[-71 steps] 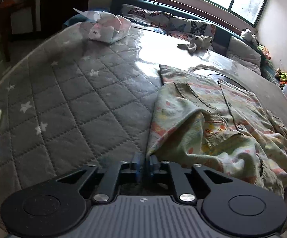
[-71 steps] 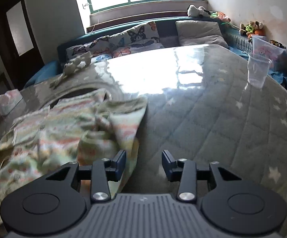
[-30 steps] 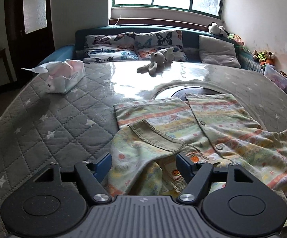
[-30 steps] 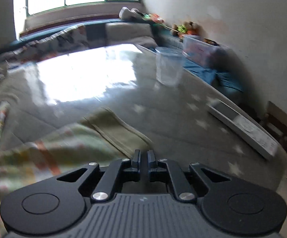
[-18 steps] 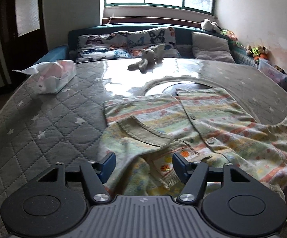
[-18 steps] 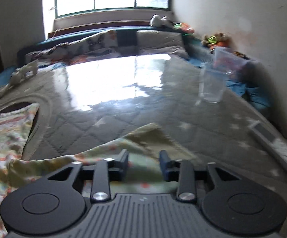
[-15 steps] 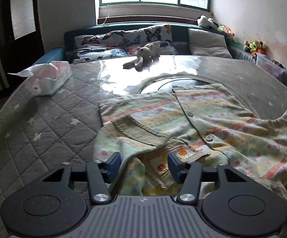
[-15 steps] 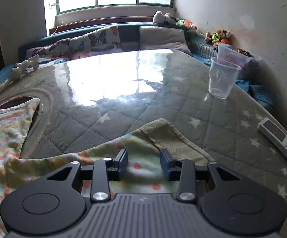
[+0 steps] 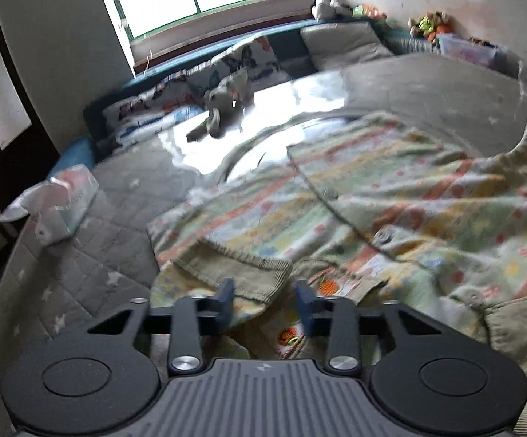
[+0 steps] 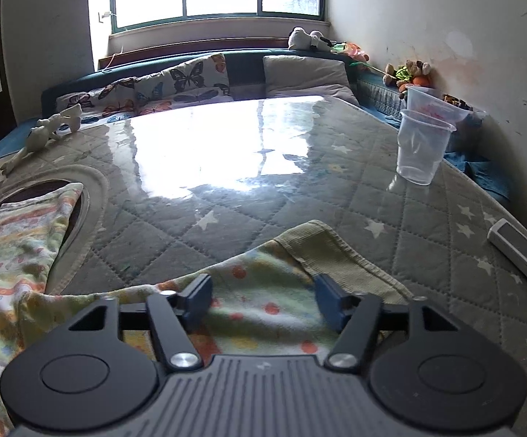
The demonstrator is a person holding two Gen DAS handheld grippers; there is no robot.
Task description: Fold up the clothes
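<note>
Left wrist view: left claw [image 9: 265, 304] narrowing, jaws closing around a ribbed cuff [image 9: 252, 273] of the shirt [image 9: 391, 196], spread on the counter [image 9: 118, 189].
Right wrist view: right claw [image 10: 263, 300] widening over the other sleeve [image 10: 289, 280], unpinched; cup [image 10: 422, 145] well apart.

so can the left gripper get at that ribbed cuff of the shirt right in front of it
Probably yes: the ribbed cuff already lies between the closing fingers of the left gripper, and nothing lies over it.
</note>
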